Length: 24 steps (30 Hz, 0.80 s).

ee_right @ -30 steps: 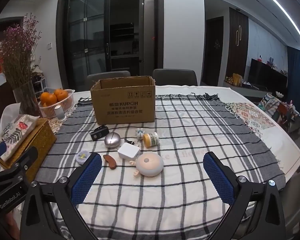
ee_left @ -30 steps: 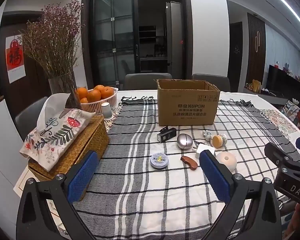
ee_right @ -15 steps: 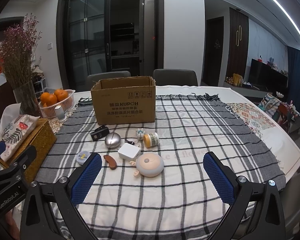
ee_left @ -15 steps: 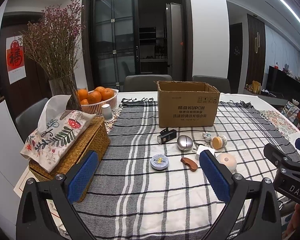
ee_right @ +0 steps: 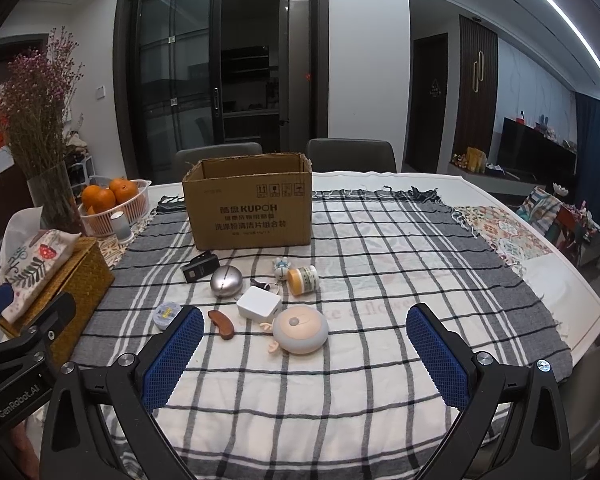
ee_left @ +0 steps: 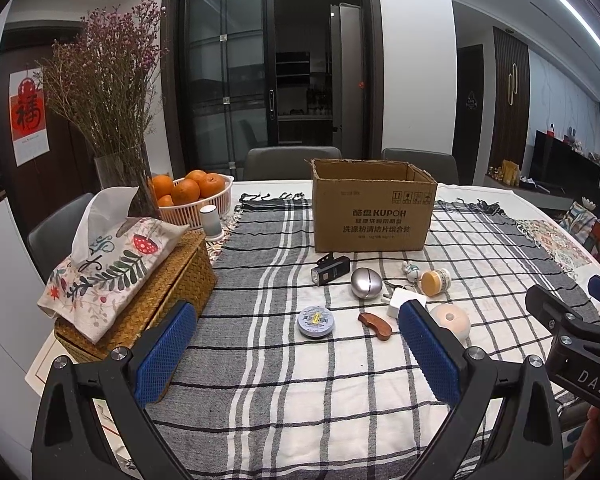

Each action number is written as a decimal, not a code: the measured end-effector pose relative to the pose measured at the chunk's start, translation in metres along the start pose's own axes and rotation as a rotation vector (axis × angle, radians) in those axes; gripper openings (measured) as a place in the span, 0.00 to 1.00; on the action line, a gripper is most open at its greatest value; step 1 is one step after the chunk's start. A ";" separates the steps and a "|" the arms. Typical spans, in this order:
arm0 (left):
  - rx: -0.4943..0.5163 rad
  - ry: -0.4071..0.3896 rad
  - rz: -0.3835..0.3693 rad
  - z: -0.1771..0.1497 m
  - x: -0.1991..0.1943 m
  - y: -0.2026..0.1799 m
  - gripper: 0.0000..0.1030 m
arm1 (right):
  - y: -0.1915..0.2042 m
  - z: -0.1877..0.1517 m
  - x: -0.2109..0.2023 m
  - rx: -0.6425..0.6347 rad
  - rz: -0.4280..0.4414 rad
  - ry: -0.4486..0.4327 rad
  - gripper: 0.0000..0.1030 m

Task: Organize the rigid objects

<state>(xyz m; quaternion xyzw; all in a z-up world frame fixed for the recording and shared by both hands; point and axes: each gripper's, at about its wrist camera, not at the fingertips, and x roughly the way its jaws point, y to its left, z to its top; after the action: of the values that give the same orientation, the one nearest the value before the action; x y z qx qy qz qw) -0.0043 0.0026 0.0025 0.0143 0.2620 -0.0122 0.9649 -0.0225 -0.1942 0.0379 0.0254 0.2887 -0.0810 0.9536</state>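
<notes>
An open cardboard box (ee_left: 374,208) (ee_right: 252,210) stands on the checked cloth. In front of it lie small objects: a black device (ee_left: 331,271), a silver egg shape (ee_left: 366,283) (ee_right: 226,282), a small jar with a yellow lid (ee_left: 434,282) (ee_right: 302,280), a white cube charger (ee_right: 259,304), a round tin (ee_left: 316,321), a brown wooden piece (ee_left: 376,325) (ee_right: 222,323) and a round peach lamp (ee_right: 300,330). My left gripper (ee_left: 298,354) is open and empty, held short of them. My right gripper (ee_right: 304,356) is open and empty, just before the lamp.
A wicker tissue box (ee_left: 148,296) sits at the left. Behind it stand a basket of oranges (ee_left: 192,198), a vase of dried flowers (ee_left: 116,120) and a small white cup (ee_left: 211,222). Chairs stand behind the table's far edge.
Both grippers have stayed almost still and open; the left view has shifted very slightly. No object has moved.
</notes>
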 end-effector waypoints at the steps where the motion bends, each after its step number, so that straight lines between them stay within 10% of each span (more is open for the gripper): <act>1: 0.000 0.000 0.001 0.000 0.000 0.000 1.00 | 0.000 0.000 0.000 0.000 0.000 0.000 1.00; 24: 0.006 -0.009 0.006 0.000 0.000 -0.002 1.00 | 0.000 0.000 0.000 -0.001 -0.001 -0.001 1.00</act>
<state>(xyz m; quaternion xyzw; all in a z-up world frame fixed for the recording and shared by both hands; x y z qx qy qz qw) -0.0047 0.0004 0.0027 0.0182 0.2576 -0.0103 0.9660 -0.0225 -0.1937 0.0379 0.0249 0.2884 -0.0812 0.9537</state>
